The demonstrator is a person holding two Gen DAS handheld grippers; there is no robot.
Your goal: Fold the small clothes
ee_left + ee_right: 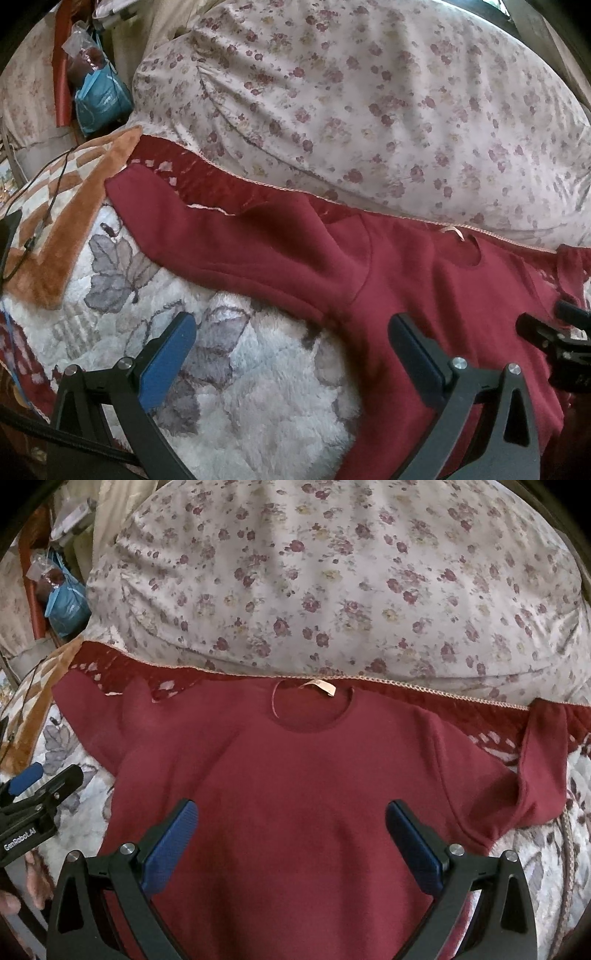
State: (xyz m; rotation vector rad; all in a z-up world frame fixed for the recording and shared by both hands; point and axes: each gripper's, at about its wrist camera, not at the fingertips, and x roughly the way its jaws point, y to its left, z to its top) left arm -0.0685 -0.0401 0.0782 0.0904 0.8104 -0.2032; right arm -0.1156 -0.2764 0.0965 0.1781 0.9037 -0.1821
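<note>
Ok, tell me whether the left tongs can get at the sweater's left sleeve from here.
Probably yes: the left tongs are open, and the sleeve lies flat on the blanket just ahead with nothing over it.

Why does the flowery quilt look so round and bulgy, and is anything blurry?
Both wrist views use fisheye lenses, bending the flowery quilt into a dome with dark corners; the left wrist view blurs the red top slightly; light is soft, without glare.

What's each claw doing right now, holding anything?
Left claw: open, empty, over the sweater's left side.
Right claw: open, empty, over the sweater's middle.
</note>
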